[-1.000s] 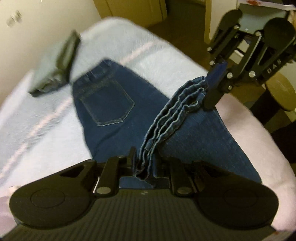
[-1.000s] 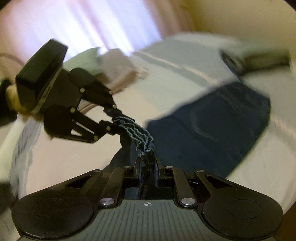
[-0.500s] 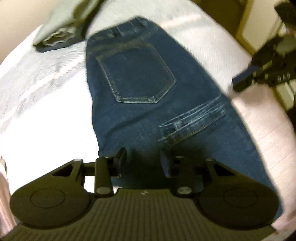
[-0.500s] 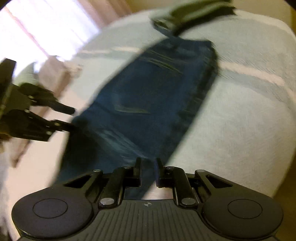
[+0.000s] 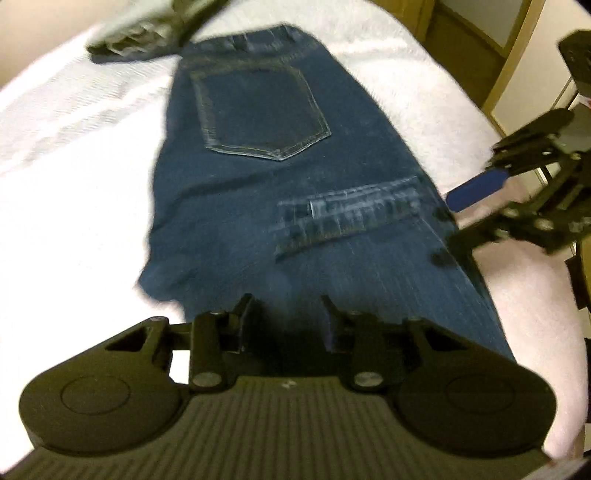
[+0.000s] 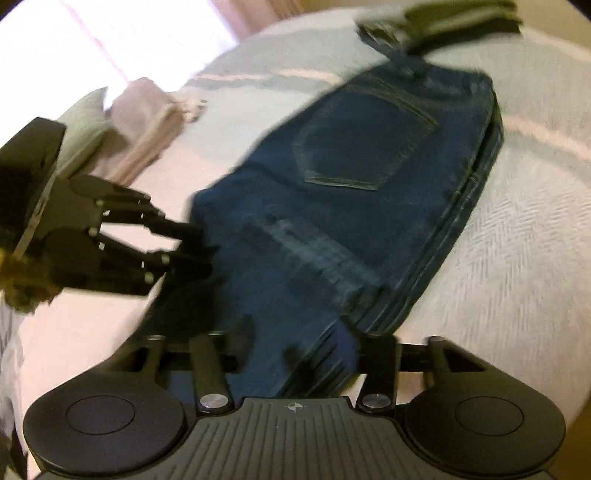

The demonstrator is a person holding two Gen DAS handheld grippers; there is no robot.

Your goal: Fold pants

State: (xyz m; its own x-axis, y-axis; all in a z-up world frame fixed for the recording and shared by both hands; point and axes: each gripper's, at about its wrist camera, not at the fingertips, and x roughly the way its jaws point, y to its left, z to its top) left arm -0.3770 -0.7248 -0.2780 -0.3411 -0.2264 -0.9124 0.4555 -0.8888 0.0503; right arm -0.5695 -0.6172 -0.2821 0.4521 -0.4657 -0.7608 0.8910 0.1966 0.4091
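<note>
left wrist view: the jeans (image 5: 295, 192) are lying flat on the white bedspread (image 5: 74, 155), back pocket (image 5: 258, 110) facing up, waistband toward the far end next to a dark folded garment (image 5: 147, 33). the leg hems (image 5: 351, 218) are resting across the mid-thigh area, prob. laid there so the legs double over the seat. the left gripper (image 5: 290, 314) is hovering over the near fold w/ its jaws spread and nothing btwn them. the right gripper (image 5: 461, 218) is sitting at the jeans' right edge, one blue pad showing, jaws apart.

right wrist view: the right gripper (image 6: 299, 339) is hanging just over the near corner of the folded denim, jaws wide apart, gripping nothing. the left gripper (image 6: 195, 245) is coming in from the side at the opposite edge, fingers parted, tips touching or just above the cloth – can't tell which. the jeans' layered side seams (image 6: 443, 251) are stacking fairly evenly. pillows (image 6: 122, 125) are sitting well apart at the bed's far side. judging by this, one fold is down and another is likely needed.
</note>
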